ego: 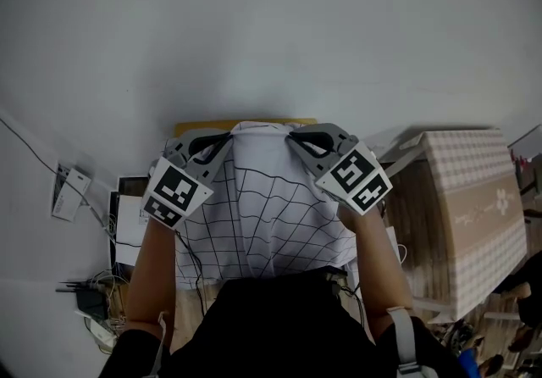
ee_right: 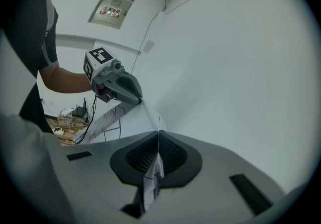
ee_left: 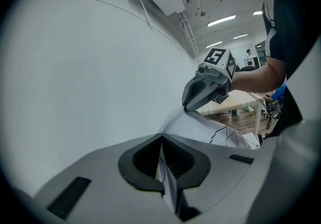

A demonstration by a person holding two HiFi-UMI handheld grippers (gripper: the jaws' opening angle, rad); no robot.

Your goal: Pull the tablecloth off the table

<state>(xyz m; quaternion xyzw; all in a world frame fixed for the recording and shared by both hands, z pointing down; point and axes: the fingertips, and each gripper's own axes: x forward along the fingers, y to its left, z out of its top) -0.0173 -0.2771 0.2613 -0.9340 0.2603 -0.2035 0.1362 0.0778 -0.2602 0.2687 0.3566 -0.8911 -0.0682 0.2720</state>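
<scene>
A white tablecloth (ego: 262, 207) with a black grid hangs in front of me, lifted by its top edge. In the head view my left gripper (ego: 225, 140) pinches its upper left corner and my right gripper (ego: 293, 137) its upper right corner. The left gripper view shows that gripper's jaws (ee_left: 161, 140) shut on a fold of the cloth (ee_left: 200, 127), with the other gripper beyond. In the right gripper view the jaws (ee_right: 158, 136) are likewise shut on the cloth (ee_right: 125, 122). A strip of the yellow table (ego: 203, 125) shows just above the cloth.
A white wall fills the far side. A large checked box (ego: 474, 198) stands to the right. Cables and a power strip (ego: 93, 300) lie on the floor at the left, below a wall socket (ego: 68, 191). White papers (ego: 129, 224) sit beside my left arm.
</scene>
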